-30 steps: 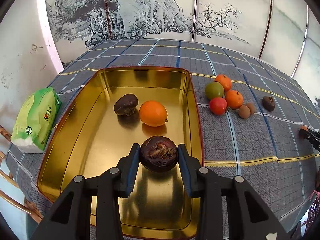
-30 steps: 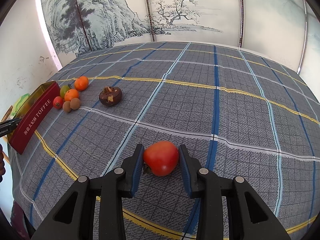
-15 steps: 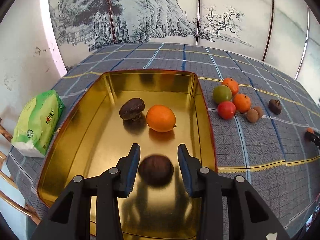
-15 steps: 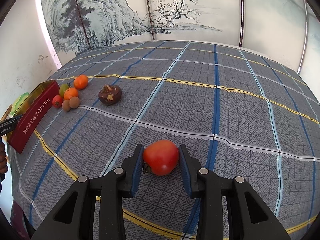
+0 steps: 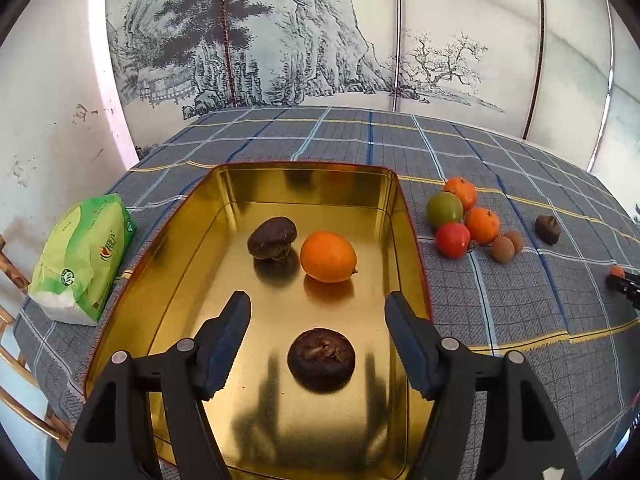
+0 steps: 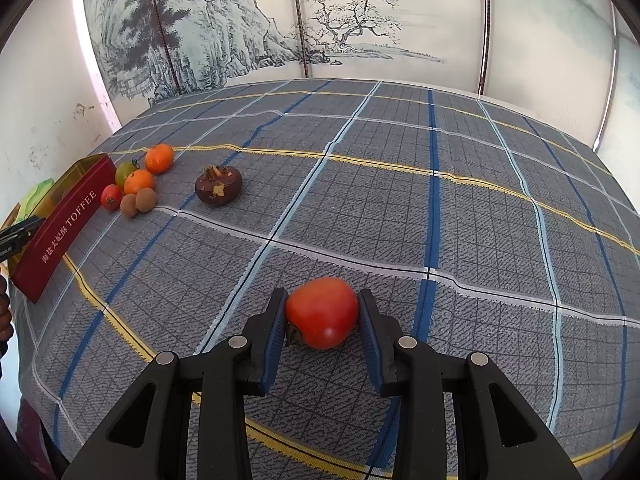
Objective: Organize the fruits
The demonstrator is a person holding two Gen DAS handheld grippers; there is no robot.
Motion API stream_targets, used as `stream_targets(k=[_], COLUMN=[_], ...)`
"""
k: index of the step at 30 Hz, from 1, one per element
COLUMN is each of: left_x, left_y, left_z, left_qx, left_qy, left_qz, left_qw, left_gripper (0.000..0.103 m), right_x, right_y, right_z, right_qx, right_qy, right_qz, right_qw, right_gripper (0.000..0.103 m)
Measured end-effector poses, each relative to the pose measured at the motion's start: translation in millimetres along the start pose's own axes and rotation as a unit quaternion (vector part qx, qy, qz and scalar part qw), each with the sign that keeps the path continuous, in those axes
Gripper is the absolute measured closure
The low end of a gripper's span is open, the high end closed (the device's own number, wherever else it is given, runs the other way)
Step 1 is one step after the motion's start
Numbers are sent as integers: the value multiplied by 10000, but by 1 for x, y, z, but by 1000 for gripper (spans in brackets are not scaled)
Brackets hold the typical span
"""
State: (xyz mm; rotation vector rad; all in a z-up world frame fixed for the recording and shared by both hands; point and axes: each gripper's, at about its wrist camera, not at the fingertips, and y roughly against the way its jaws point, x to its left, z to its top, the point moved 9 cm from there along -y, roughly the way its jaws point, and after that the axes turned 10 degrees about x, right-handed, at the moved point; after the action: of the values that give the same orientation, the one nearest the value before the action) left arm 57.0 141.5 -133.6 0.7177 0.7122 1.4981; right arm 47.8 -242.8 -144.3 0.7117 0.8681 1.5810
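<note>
The gold tin holds an orange and two dark fruits; the nearer dark fruit lies free between the left gripper's just-opened jaws; only the right wrist view shows the right gripper clenched on a red fruit at lower centre.

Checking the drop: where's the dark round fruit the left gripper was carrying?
In the left wrist view, the dark round fruit lies on the gold tin's floor near its front, between the left gripper's just-opened jaws, touching neither, nearer than the orange.
</note>
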Motion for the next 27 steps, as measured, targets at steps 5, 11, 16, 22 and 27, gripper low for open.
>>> stream_targets(k=[5,11,16,22,27], left_x=[7,16,20,15,8], left_y=[7,16,22,31,43], left_z=[2,3,4,1,-2], left_qx=[-58,-168,-270,-194,-211], left_qy=[73,191,282,86,-44], left_qz=[38,22,-74,-125,-277], left_qw=[9999,9997,9992,9997,9994], left_gripper=[37,33,32,39,40], right_x=[2,6,9,22,42], right_y=[0,6,12,19,32], right_z=[-2,-6,-12,-15,-12], right_qx=[45,54,26,13,-93], right_qy=[142,25,-80,-110,-34], right_qz=[-117,-154,-147,-61,81], right_qw=[9998,9999,9999,9999,9999], right_gripper=[67,67,67,67,67])
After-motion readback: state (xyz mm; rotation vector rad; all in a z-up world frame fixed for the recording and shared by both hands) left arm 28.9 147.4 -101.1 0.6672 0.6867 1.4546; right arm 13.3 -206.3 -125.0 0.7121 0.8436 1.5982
